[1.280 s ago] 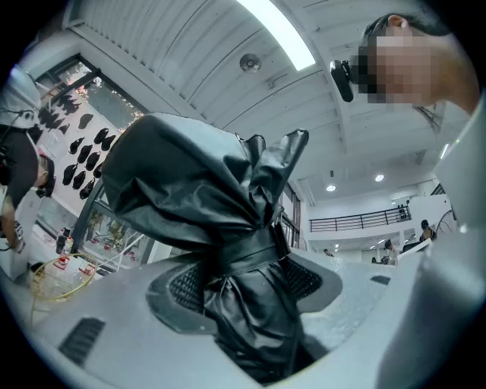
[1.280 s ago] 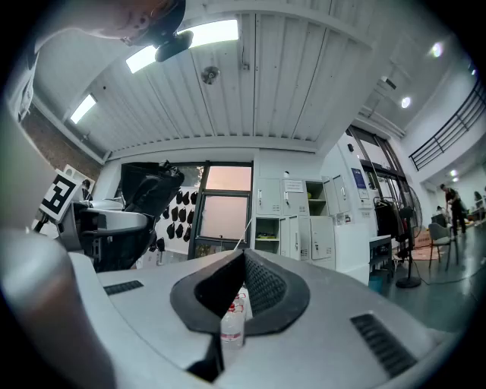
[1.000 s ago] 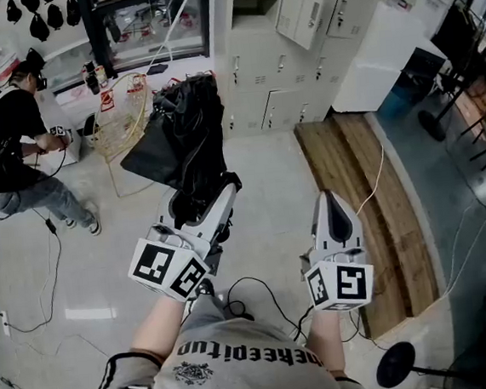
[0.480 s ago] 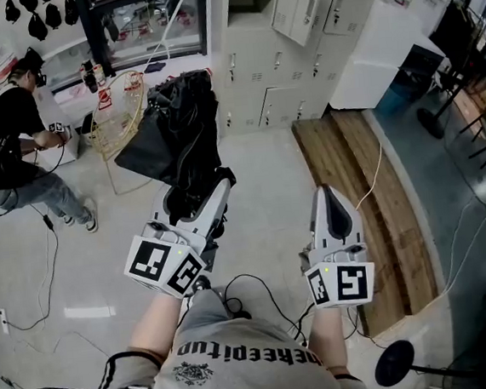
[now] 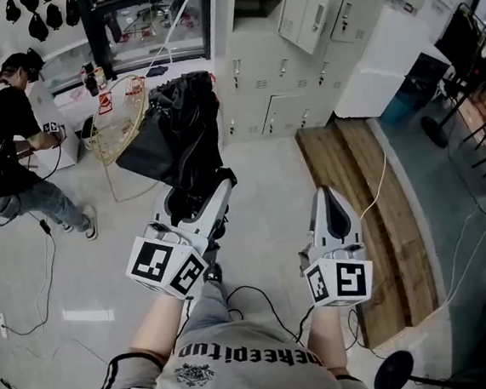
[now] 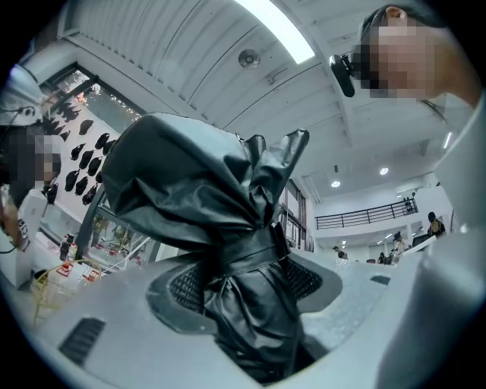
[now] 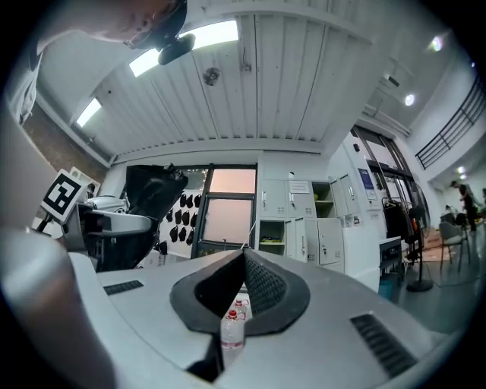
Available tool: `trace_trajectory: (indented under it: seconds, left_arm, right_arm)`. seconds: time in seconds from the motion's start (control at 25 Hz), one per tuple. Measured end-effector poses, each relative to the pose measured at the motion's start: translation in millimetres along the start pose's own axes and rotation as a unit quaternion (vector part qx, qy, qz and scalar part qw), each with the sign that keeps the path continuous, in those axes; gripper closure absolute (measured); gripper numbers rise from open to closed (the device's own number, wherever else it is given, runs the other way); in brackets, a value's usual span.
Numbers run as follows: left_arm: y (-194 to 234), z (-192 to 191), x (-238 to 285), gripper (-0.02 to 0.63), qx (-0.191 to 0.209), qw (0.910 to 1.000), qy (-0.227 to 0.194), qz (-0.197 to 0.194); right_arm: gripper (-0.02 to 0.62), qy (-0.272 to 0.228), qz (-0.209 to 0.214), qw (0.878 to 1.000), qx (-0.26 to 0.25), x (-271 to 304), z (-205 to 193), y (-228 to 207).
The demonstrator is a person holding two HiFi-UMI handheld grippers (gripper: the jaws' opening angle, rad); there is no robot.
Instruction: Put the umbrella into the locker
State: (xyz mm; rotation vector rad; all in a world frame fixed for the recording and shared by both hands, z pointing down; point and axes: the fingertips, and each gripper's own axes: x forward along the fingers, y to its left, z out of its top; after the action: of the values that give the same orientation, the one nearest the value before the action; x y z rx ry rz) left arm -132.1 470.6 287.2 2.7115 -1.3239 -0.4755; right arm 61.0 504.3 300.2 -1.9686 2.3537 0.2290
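Left gripper point(image 5: 199, 195): pale grey moulded shell with dark ribbed pads, clamped on the folded umbrella point(image 5: 181, 131). Umbrella of black, glossy, crumpled fabric, bunched in loose folds above the jaws and cinched by a flat strap right at the pads. Held up off the floor point(image 5: 267, 178), in front of the person and well apart from the lockers point(image 5: 299, 64).

Right gripper point(image 5: 327, 195): same grey shell, tapering to a point. Pads pressed together at the tips, with nothing between them. Through the slot below the pads in the right gripper view, clear plastic bottles point(image 7: 231, 330) with red caps.

Lockers: light grey sheet metal, flat rectangular doors with small handles, one upper door point(image 5: 315, 7) swung open.

Floor: pale, glossy and reflective, crossed by thin black cables. To the right, a low platform point(image 5: 374, 219) of brown wooden planks.

Marker cubes point(image 5: 169, 265) at the rear of both grippers: white faces bearing black square patterns, no lettering. Across the grey shirt point(image 5: 243, 369), one line of dark print, upside down and not legible with certainty.
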Motion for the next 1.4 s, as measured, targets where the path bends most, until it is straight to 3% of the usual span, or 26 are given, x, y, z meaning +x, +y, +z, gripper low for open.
trace_trajectory:
  seconds: [0.72, 1.4]
  left_arm:
    - [164, 20, 145, 0.347, 0.01, 0.9989, 0.001, -0.046]
    - [214, -3, 219, 0.347, 0.002, 0.9975, 0.014, -0.07]
  right_arm:
    - [0.594, -0.015, -0.026, 1.0, -0.005, 215, -11, 23]
    - [0.594, 0.004, -0.045, 0.999, -0.01, 295, -39, 6]
